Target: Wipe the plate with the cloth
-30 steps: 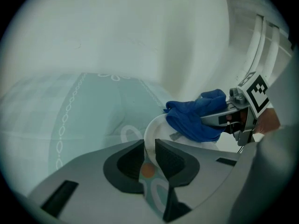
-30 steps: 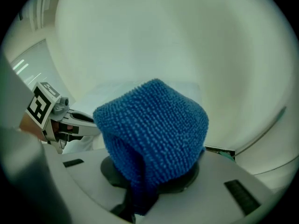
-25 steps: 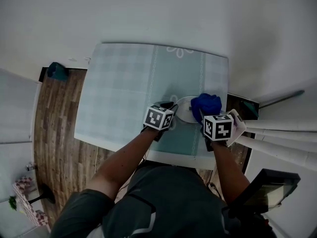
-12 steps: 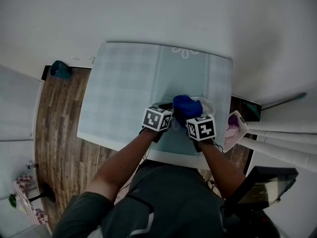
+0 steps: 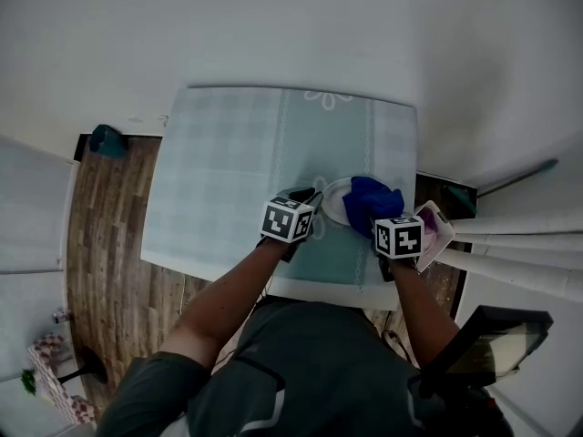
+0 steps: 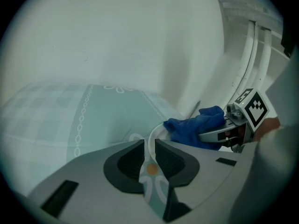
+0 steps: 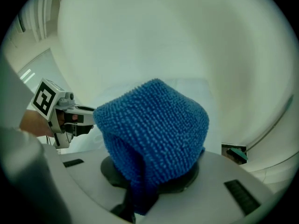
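— Where does everything sit?
— The surface (image 5: 228, 171), pale and checked, carries the white plate (image 5: 332, 209) on its right half, toward my edge. My left claw (image 6: 148, 154) is clamped on the plate's left rim, and the thin edge runs up between the pads.
— And the cloth?
— The blue cloth (image 7: 154, 129) is a bunched lump pinched tight in my right claw (image 5: 383, 222). It bulges forward out of the jaws over the plate's right side, and one tail hangs down between them. It's rounded, with no clear long axis.
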Demonstrator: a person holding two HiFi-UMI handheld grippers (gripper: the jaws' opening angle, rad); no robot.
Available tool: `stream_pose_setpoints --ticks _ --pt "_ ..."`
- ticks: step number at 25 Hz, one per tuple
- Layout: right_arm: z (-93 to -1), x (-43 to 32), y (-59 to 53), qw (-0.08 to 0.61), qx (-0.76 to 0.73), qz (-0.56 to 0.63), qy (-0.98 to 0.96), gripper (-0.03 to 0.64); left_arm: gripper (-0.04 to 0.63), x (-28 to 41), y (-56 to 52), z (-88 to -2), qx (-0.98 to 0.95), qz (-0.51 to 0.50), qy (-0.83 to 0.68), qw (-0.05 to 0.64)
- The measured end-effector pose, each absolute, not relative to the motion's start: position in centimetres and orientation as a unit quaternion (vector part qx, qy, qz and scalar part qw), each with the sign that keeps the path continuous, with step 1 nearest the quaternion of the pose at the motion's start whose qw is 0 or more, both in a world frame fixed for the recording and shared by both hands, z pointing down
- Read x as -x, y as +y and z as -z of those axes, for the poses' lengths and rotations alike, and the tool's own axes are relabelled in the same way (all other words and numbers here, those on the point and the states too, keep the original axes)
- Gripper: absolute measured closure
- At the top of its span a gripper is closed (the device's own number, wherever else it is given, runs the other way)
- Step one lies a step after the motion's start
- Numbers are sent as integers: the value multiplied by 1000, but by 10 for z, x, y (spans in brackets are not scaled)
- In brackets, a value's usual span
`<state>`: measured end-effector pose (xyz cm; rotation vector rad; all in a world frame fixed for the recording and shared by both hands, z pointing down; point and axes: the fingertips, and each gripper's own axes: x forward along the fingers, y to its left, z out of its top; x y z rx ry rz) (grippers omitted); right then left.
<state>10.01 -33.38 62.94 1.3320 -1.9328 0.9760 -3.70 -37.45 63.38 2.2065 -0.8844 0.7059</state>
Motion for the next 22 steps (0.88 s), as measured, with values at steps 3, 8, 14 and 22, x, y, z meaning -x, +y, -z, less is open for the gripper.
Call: stream_pose_setpoints --ticks 3,8,14,22 --pt "-620 -118 -332 317 -515 -339 -721 529 517 36 -374 -631 -841 -268 -340 324" --pt "-582 -79 -320 291 -467 -303 -778 529 540 43 -374 -611 -846 -227 -360 322" --pt "-583 21 -312 253 -356 -313 -843 529 546 61 -370 -592 -845 -202 -388 308" --pt "-626 -34 -310 278 -397 -342 -805 529 548 72 -363 -584 -844 -199 -401 295"
